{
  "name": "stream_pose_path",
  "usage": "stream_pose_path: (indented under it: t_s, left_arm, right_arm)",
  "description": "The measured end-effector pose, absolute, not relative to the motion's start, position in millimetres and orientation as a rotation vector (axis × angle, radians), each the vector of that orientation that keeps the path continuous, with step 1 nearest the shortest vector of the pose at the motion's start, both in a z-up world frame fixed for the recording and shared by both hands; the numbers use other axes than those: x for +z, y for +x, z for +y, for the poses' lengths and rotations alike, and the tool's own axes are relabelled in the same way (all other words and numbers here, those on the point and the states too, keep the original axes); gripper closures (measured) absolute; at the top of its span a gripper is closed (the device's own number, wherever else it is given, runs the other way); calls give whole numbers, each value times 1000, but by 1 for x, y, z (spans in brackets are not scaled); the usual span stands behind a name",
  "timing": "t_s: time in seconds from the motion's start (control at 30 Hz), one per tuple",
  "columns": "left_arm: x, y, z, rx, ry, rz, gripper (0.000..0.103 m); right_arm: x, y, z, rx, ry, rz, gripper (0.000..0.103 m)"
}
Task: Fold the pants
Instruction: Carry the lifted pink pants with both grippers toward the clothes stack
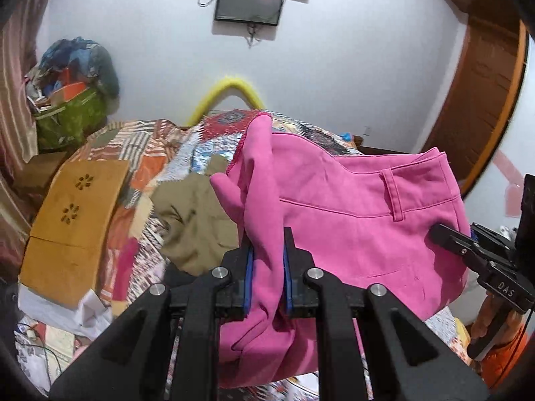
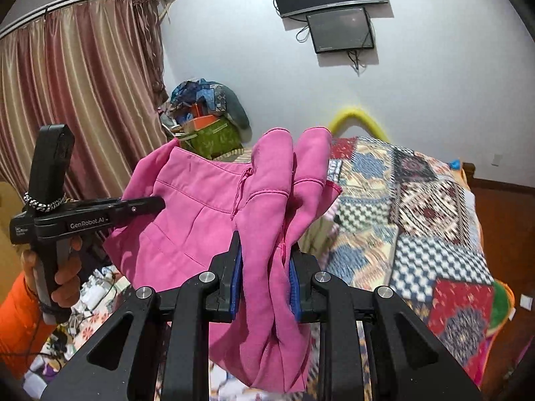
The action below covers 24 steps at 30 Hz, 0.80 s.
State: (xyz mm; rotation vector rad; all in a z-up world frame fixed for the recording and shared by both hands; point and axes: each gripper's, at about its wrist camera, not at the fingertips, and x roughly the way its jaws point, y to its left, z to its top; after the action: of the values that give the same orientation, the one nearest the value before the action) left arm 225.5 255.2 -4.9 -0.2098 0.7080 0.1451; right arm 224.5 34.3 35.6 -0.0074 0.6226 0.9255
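Observation:
Pink pants [image 1: 351, 207] hang in the air above the bed, held by both grippers. My left gripper [image 1: 267, 237] is shut on a bunched fold of the pink fabric. My right gripper [image 2: 264, 244] is shut on another bunch of the pants [image 2: 187, 207], with the hem ends sticking up past its fingers. The right gripper also shows at the right edge of the left wrist view [image 1: 441, 234], touching the waistband side. The left gripper shows at the left of the right wrist view [image 2: 157, 204], pinching the cloth.
A patchwork quilt [image 2: 418, 207] covers the bed below. Khaki pants [image 1: 190, 220] lie crumpled on it, beside a tan board [image 1: 77, 207]. A pile of bags [image 1: 73, 100] stands by the curtain [image 2: 73, 100]. A wooden door [image 1: 481, 100] is at right.

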Motion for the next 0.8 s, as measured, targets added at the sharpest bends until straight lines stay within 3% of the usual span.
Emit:
stream_pose_path:
  t_s: [0.27,0.63,0.8]
  left_arm:
    - [-20,280,311,205,-229,706,89]
    - [-103,342,368,231,-308,823,89]
    - [-120,345,377,239,-308,805,76]
  right_arm:
    - [23,271,88,938,9,639,82]
    - [-44,319,132,944,23,767,82]
    - [-63,328,134,935,33,808,82]
